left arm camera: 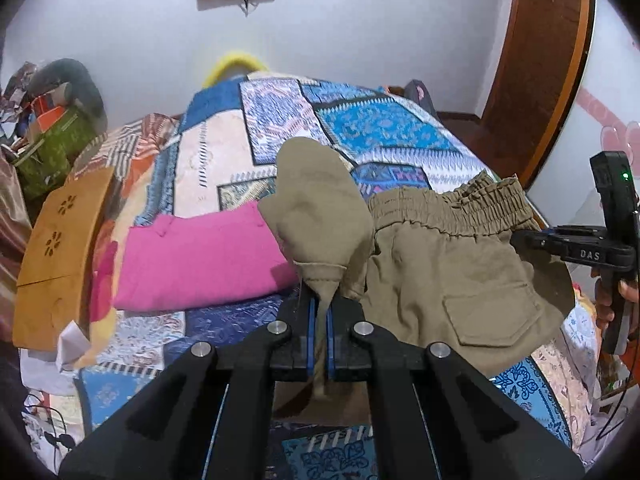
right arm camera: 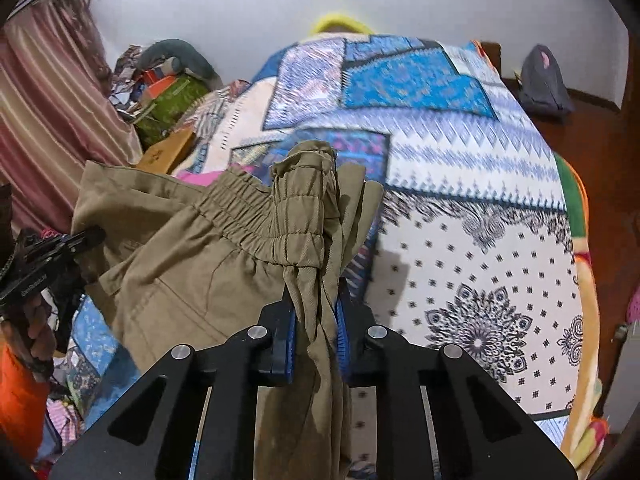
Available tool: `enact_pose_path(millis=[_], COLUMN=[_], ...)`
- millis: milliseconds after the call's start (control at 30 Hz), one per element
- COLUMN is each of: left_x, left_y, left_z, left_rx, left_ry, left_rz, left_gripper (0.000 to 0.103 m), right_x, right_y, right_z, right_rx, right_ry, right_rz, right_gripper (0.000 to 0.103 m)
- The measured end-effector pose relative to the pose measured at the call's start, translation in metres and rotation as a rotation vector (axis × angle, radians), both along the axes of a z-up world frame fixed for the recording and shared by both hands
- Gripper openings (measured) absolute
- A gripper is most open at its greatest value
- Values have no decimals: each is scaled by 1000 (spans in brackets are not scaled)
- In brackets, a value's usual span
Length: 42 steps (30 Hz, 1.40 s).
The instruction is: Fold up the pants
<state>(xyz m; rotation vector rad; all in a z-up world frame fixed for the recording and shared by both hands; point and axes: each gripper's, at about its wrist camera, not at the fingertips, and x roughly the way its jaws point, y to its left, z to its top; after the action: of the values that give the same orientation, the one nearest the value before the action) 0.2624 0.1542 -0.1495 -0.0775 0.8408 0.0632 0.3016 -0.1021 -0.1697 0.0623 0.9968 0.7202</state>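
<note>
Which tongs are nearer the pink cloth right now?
Left. The left tongs, shut on the khaki pants, hang just beside the pink cloth. The right tongs grip the waistband on the pants' far side.

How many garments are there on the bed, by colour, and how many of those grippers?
Khaki pants: 1, pinched by both grippers
Pink folded garment: 1, lying on the bed
Grippers: 2, left gripper and right gripper
Total: 4
</note>
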Motion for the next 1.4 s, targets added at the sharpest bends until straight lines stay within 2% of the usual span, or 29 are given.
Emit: enact_pose_path(millis=[100, 433, 867, 967, 1033, 1200, 1333, 1400], left_x=[-6, -17, 17, 29, 36, 52, 57, 57], left_y=[13, 69, 176, 197, 211, 244, 262, 272], left_z=[11, 32, 20, 10, -1, -51, -85, -98], left_rx=[-22, 10, 45, 57, 37, 16, 54, 43], left_ry=[-23, -80, -105, -94, -80, 28, 112, 141], left_rz=[18, 106, 253, 277, 290, 311, 336, 334], left_gripper=[2, 2, 2, 2, 2, 2, 2, 3], right_x=[-10, -6, 37, 49, 56, 67, 68, 67], right_y=[13, 84, 191, 214, 230, 248, 251, 249], right_z=[15, 38, 30, 22, 12, -20, -55, -66], right_rx=[3, 15, 55, 51, 41, -10, -134, -176], right_ry=[-40, -108, -169, -177, -178, -130, -123, -113], right_rz=[15, 92, 170, 187, 206, 235, 260, 278], right_gripper=[14, 14, 13, 13, 13, 13, 14, 17])
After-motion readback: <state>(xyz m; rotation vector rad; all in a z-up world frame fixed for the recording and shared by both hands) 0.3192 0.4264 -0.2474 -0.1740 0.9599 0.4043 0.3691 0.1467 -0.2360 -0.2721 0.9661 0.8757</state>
